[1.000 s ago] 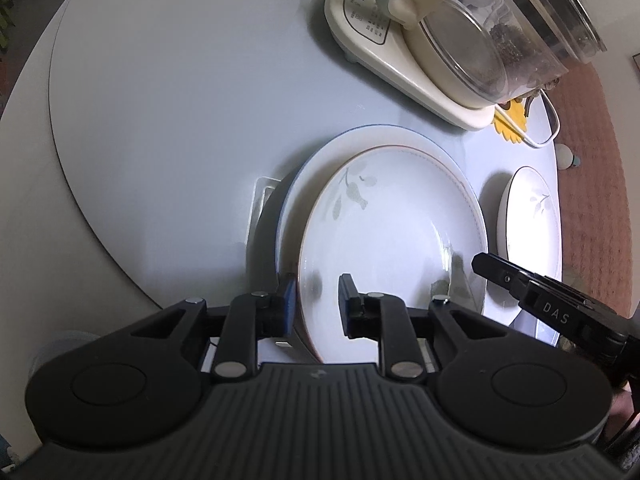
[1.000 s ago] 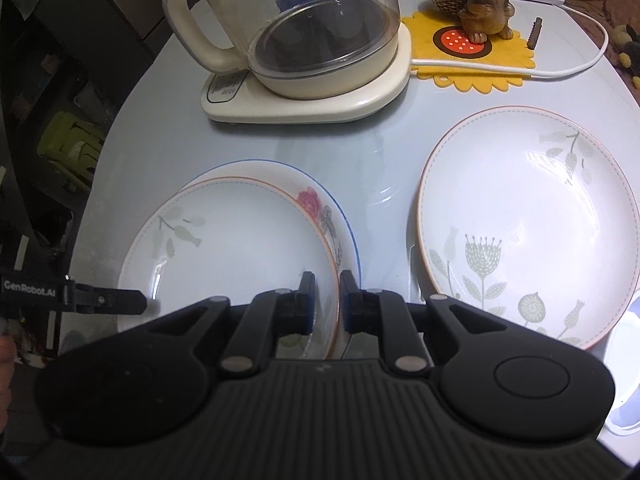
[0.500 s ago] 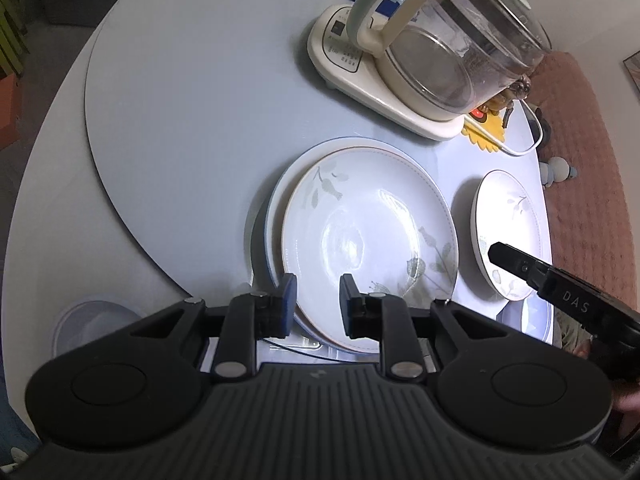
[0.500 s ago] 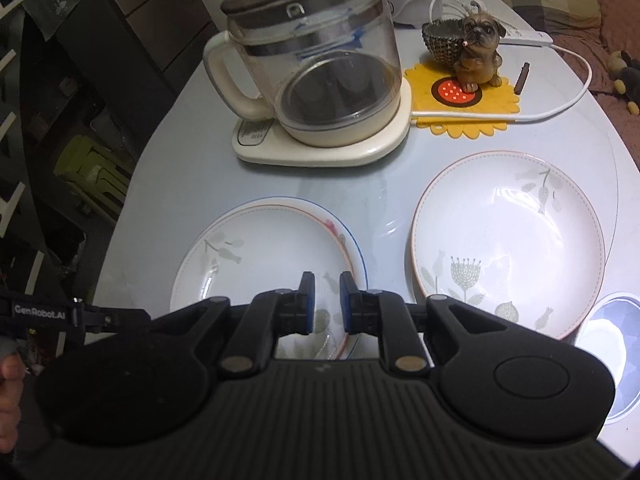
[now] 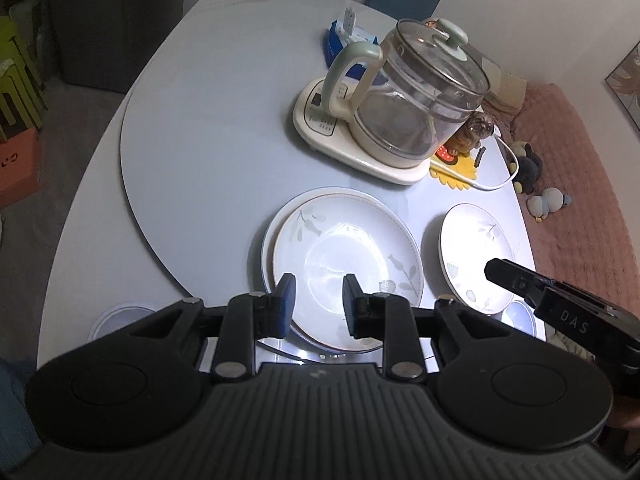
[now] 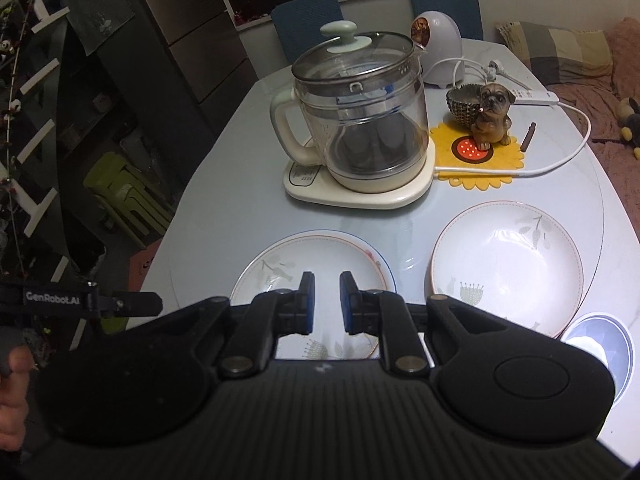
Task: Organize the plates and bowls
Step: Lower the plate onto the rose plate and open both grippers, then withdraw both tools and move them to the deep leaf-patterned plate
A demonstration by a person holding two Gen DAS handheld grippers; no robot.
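Stacked pair, near centre of the table (image 5: 192,168): a leaf-print plate (image 5: 347,270) lies on top of a blue-rimmed plate (image 5: 267,240), the lower one peeking out along its left and far edge. In the right wrist view the same pair sits near-left, leaf-print plate (image 6: 312,264) over the blue-rimmed plate (image 6: 386,270). Nothing lies in the top plate.

To its right, apart from the stack, a single flower-print plate (image 6: 506,266) lies empty. Just beyond its near-right edge sits a small blue-rimmed bowl (image 6: 600,342), close to the table's edge. Another small bowl (image 5: 116,320) sits near-left, well apart from the plates; contents cannot be told.

Far side: glass kettle (image 6: 360,120) on its cream base, lid on. Right of it a yellow mat (image 6: 476,160) carrying a dog figurine (image 6: 492,116); a white cord loops past.

Left gripper (image 5: 316,304): jaws have just been opening, a modest gap, nothing between them; it hangs above the stack's near rim, not touching. Right gripper (image 6: 325,304): jaws nearly together with a narrow slit, empty, above the stack's near edge.

Open room: wide bare tabletop to the left and far-left of the stack.
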